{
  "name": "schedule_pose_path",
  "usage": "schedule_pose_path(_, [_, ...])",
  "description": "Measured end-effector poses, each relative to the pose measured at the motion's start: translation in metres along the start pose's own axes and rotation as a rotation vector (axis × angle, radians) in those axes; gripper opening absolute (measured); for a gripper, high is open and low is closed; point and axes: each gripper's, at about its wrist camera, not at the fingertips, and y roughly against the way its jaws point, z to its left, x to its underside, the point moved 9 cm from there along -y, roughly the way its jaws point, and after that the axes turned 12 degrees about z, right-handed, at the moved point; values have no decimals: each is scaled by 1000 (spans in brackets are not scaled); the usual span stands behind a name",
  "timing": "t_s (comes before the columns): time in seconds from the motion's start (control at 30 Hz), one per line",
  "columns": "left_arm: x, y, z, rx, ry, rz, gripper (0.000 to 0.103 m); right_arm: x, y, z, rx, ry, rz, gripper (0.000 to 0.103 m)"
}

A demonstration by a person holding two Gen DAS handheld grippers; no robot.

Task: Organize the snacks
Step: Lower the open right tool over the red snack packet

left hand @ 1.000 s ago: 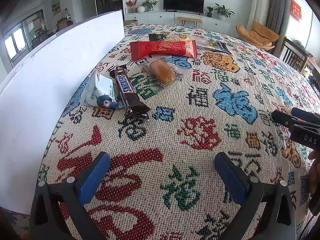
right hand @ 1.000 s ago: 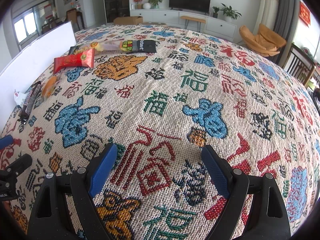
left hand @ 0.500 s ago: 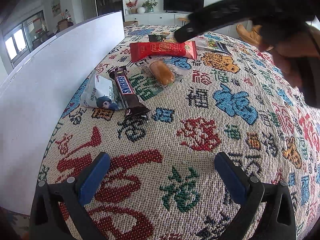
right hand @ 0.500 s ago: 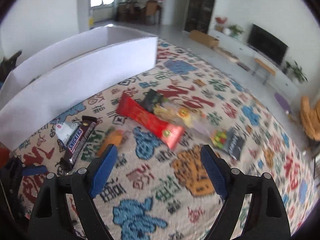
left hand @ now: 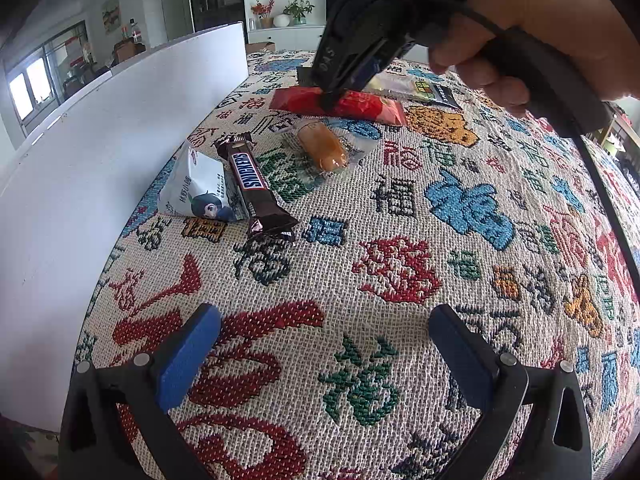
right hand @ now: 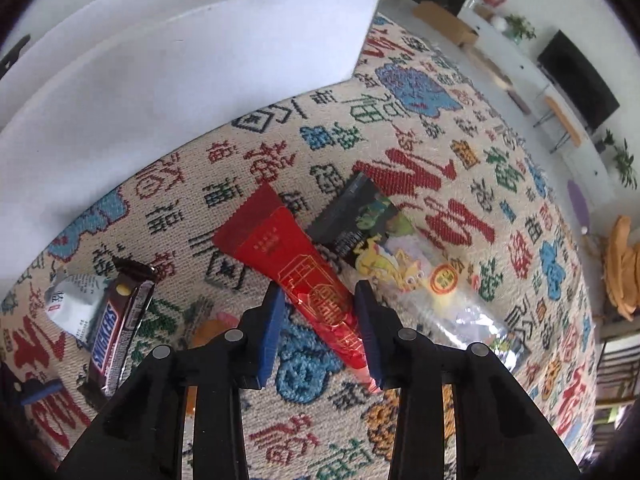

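A long red snack packet (right hand: 296, 272) lies on the patterned cloth; it also shows in the left wrist view (left hand: 360, 106). My right gripper (right hand: 320, 300) is down over its middle, its blue pads (right hand: 272, 324) on either side of the packet, half closed. In the left wrist view the right gripper (left hand: 340, 96) touches the packet from above. My left gripper (left hand: 320, 352) is open and empty, low over the cloth near the front. A Snickers bar (left hand: 252, 184), a white pouch (left hand: 196, 192) and a wrapped orange bun (left hand: 322, 148) lie beside the white box (left hand: 100, 140).
A dark snack packet (right hand: 356, 216) and a clear yellow-printed packet (right hand: 432, 280) lie just beyond the red one. The white box wall (right hand: 180, 60) runs along the left of the cloth. Furniture stands far behind.
My right gripper has swung from the near side across to the snack row, come down over the red packet and narrowed its jaws. The left gripper has not moved.
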Motion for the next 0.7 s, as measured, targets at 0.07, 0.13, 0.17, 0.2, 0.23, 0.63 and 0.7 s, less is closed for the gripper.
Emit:
schedule_pose_path(0.07, [1,0,0,0,-1,0,103,14,0,-8,-56,-68,58,25])
schedule_pose_path(0.13, [0,0,0,0,-1,0,103,34,1,-18,-157,-180,122,24])
schedule_pose_path(0.17, [1,0,0,0,-1,0,103,47,1,-22,-199,-225,156,24])
schedule_pose_path(0.2, [1,0,0,1,-1,0,103,60,1,-26,-228,-259,188,24])
schedule_pose_path(0.23, [1,0,0,1,-1,0,103,75,-1,-30,-251,-288,216,24])
schedule_pose_path(0.63, [1,0,0,1,-2,0,103,207,27,-42,-287,-416,4,74])
schedule_pose_path(0.7, [1,0,0,1,-2,-1,103,215,22,-32,-247,-378,-44,73])
